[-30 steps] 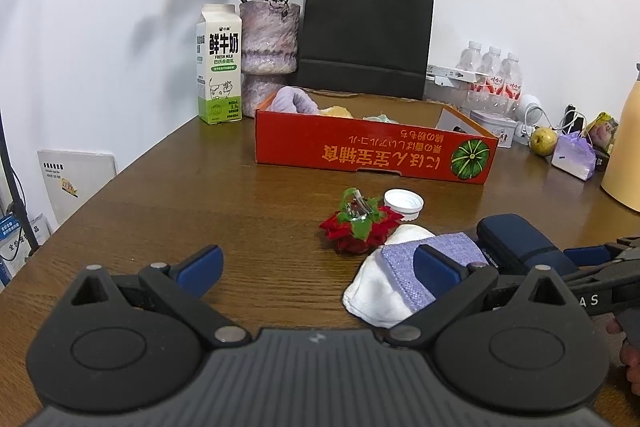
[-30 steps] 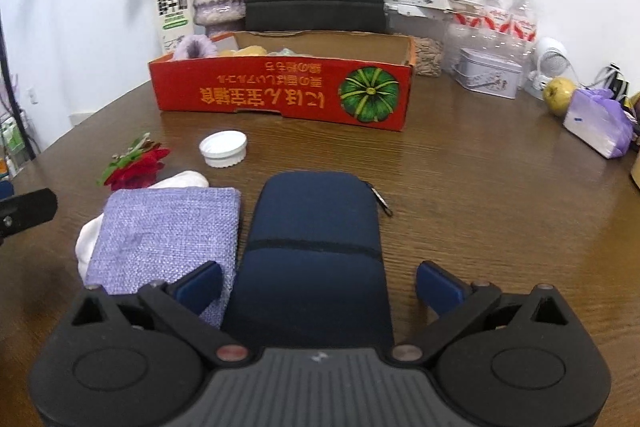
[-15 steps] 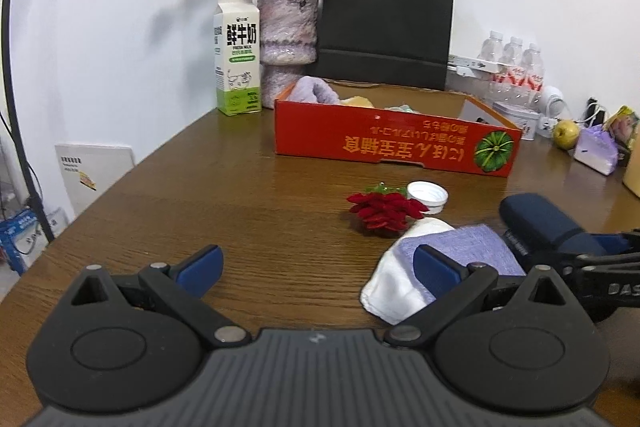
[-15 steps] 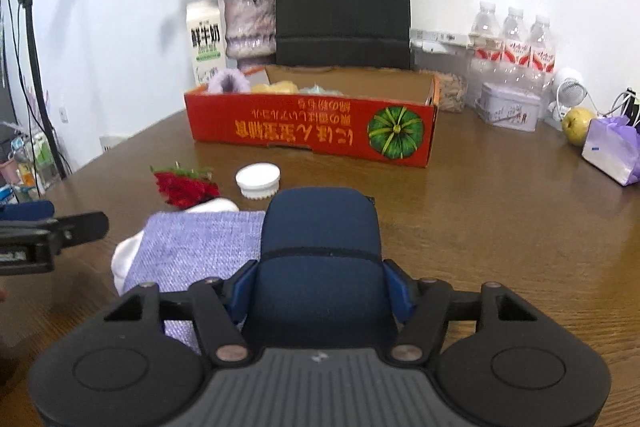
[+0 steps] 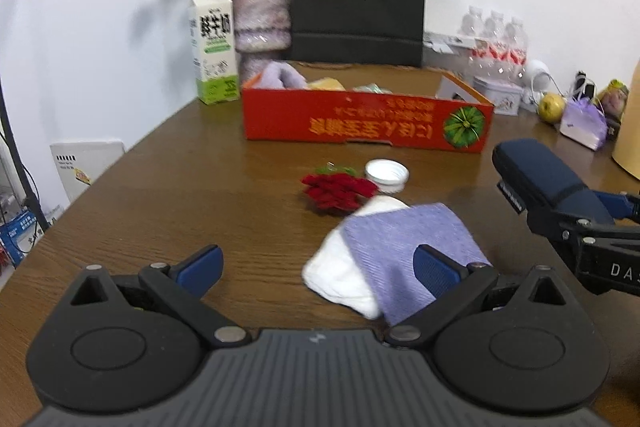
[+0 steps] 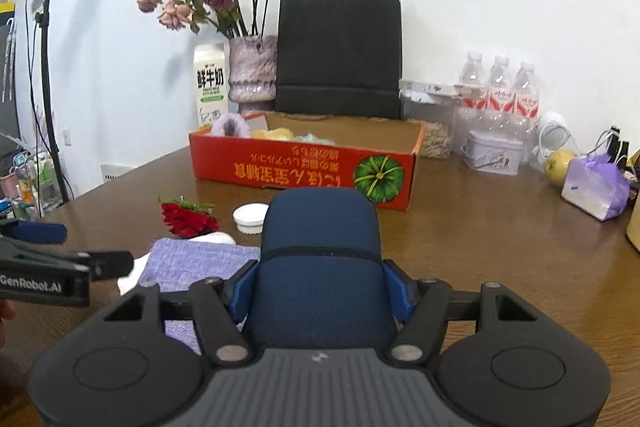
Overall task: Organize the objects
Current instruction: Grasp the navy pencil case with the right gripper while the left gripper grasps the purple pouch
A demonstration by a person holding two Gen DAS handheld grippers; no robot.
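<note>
Nearest the lens, at the bottom centre of the right wrist view, the right tongs point(image 6: 320, 291) were clenched on the navy zip pouch point(image 6: 320, 251), one blue pad pressed to each flank just below its zip seam. The pouch looked padded and soft-sided, probably light, with a fabric skin that should not slip; the sides gave a little under the pads, so a hold across the middle of the body, as here, seemed the sound choice over the rounded far end. It appeared to ride clear of the desk point(image 6: 480, 227).

In the left wrist view the left tongs point(image 5: 316, 267) stood released, nothing between the pads, over bare wood at lower centre. Just beyond, right of centre, lay a lilac woven cloth point(image 5: 408, 243) overlapping a white folded cloth point(image 5: 340, 279): both limp and flat, best pinched at a free edge or corner. Past them, mid-frame, sat a red artificial flower point(image 5: 336, 189), delicate-looking, and touching or just beside it a white jar lid point(image 5: 386, 173), rigid and shallow.

Farther back, upper centre, stood the red cardboard box point(image 5: 360, 125), open-topped with soft items already inside, the likely destination.
</note>
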